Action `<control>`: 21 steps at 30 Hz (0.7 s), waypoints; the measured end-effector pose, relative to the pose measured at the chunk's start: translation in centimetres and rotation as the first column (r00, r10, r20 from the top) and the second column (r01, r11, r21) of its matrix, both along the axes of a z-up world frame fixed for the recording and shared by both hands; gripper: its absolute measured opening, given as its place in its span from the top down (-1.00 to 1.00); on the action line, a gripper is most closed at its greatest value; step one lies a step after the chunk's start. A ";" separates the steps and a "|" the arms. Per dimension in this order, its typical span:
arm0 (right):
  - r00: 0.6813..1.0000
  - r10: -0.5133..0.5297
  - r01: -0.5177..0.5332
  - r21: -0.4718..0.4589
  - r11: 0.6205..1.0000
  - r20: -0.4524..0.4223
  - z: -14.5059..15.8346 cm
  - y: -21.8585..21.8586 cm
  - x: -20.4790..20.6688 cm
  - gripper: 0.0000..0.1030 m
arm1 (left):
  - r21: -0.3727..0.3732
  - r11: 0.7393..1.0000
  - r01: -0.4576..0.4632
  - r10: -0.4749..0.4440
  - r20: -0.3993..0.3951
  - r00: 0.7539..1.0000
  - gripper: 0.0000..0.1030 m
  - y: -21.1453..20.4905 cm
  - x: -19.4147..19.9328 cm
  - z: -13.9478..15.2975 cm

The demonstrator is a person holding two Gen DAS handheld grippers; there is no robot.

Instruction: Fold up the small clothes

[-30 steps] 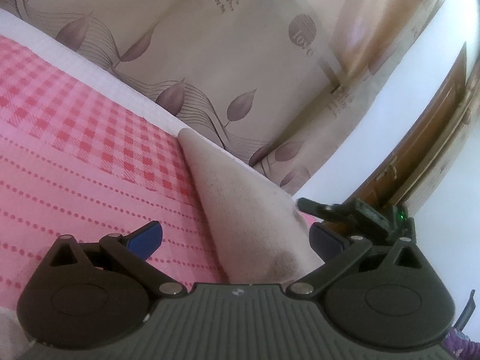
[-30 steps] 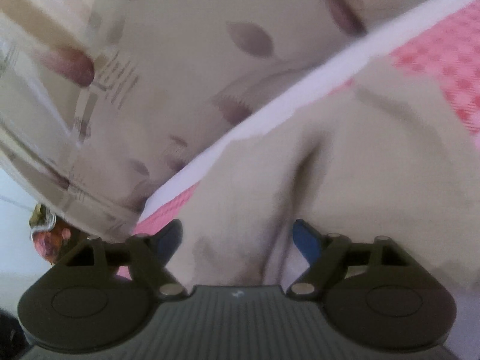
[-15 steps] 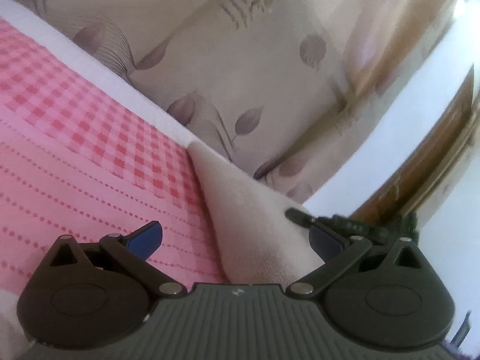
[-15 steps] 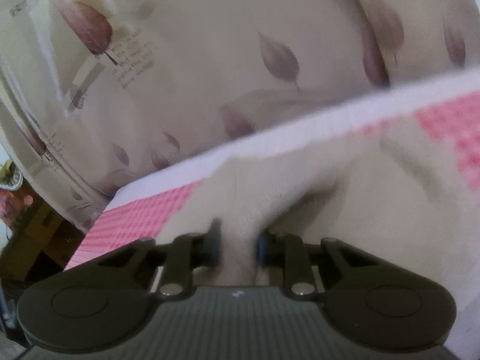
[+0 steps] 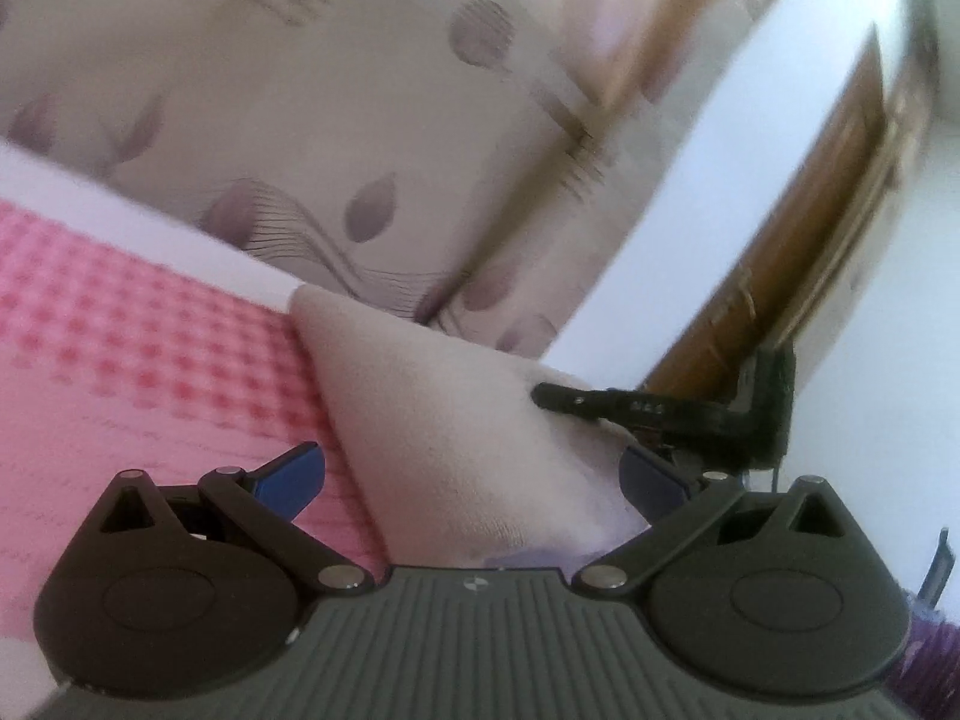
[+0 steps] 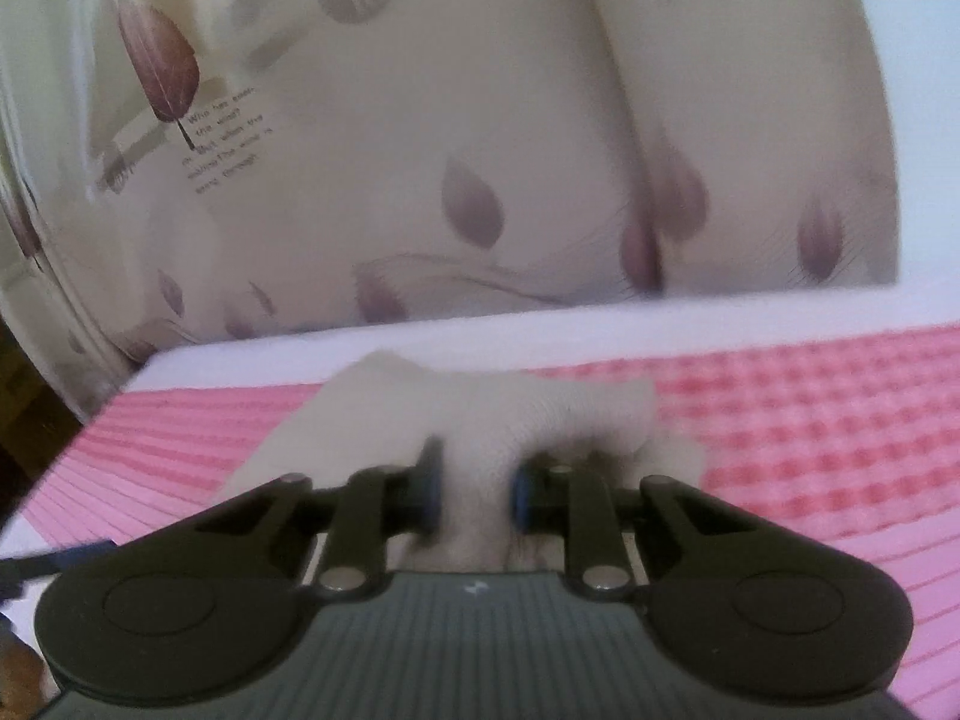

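A small beige garment point(image 5: 456, 420) lies on the pink checked bedspread point(image 5: 132, 330). My left gripper point(image 5: 474, 474) is open, its blue pads point(image 5: 294, 474) either side of the cloth's near end. The right gripper shows in the left wrist view point(image 5: 630, 405) as a dark shape on the cloth's right edge. In the right wrist view the right gripper point(image 6: 477, 489) is shut on a bunched fold of the beige garment point(image 6: 480, 414) and holds it raised off the bedspread point(image 6: 810, 420).
A cream curtain with purple leaf print point(image 5: 360, 138) hangs just behind the bed's white far edge point(image 6: 540, 336). A brown wooden door point(image 5: 810, 240) and white wall stand to the right. The bed's left corner point(image 6: 138, 372) drops off.
My right gripper closed on the garment and has pulled its fold up and back, so more bedspread shows around it. The left gripper stayed open and shifted slightly; the cloth's right side rose.
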State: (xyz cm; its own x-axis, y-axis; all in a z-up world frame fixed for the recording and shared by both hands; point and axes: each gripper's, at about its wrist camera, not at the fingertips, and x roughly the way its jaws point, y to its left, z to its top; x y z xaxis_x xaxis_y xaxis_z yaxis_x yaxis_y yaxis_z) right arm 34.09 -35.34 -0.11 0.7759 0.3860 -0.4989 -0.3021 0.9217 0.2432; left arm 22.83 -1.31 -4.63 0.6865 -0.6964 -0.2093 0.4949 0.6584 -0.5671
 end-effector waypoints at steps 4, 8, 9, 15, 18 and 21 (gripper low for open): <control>0.999 0.035 -0.037 -0.141 0.989 -0.015 -1.2 0.0 0.4 0.58 | -0.002 1.000 0.026 -0.026 -0.006 1.000 -1.00 -2.9 1.4 0.7; 0.996 0.061 -0.071 -0.167 0.983 -0.065 -4.4 -0.8 1.1 0.57 | 0.130 0.992 0.004 -0.007 0.027 1.000 -0.99 -6.3 2.4 1.0; 0.996 0.060 -0.069 -0.120 0.990 -0.070 -4.7 -1.5 1.2 0.57 | 0.171 0.985 -0.004 -0.003 0.042 0.999 -0.99 -7.1 2.5 0.9; 0.984 0.070 -0.031 0.229 0.973 -0.162 -6.4 -6.2 2.1 0.45 | 0.318 0.948 0.011 -0.038 0.078 0.996 -0.94 -10.2 2.6 -0.9; 0.973 0.072 0.035 0.445 0.895 -0.221 -7.5 -8.8 2.9 0.15 | 0.377 0.926 0.017 -0.053 0.085 0.995 -0.95 -11.2 2.5 -1.7; 0.978 0.042 0.061 0.469 0.881 -0.206 -7.3 -9.4 3.7 0.14 | 0.441 0.897 0.023 -0.061 0.072 0.996 -0.95 -12.1 2.4 -2.6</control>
State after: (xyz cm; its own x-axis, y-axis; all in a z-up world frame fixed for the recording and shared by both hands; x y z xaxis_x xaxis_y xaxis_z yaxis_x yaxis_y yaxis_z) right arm 37.77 -44.69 -7.40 0.6818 0.6080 -0.4067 -0.1907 0.6845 0.7036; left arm 25.21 -13.42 -7.25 0.6863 -0.5753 -0.4450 0.5601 0.8084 -0.1813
